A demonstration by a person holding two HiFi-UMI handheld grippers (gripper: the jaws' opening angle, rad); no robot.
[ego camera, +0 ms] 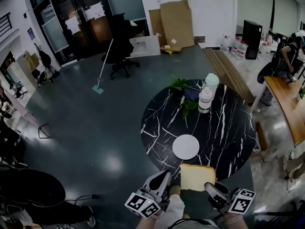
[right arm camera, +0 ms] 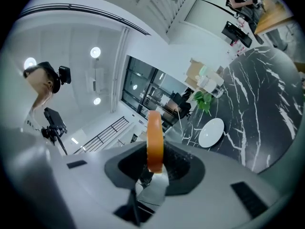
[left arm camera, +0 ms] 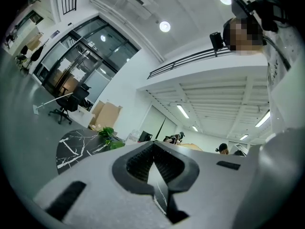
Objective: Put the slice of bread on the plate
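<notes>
Gripping the slice of bread (ego camera: 197,177), the right gripper (ego camera: 212,190) is hovering short of the plate (ego camera: 186,147); left gripper (ego camera: 164,178) closed, empty; placing remains

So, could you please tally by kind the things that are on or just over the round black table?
Plate: 1
Slice of bread: 1
Plant: 1
Clear containers: 2, as far as I can tell
Total: 5
</notes>
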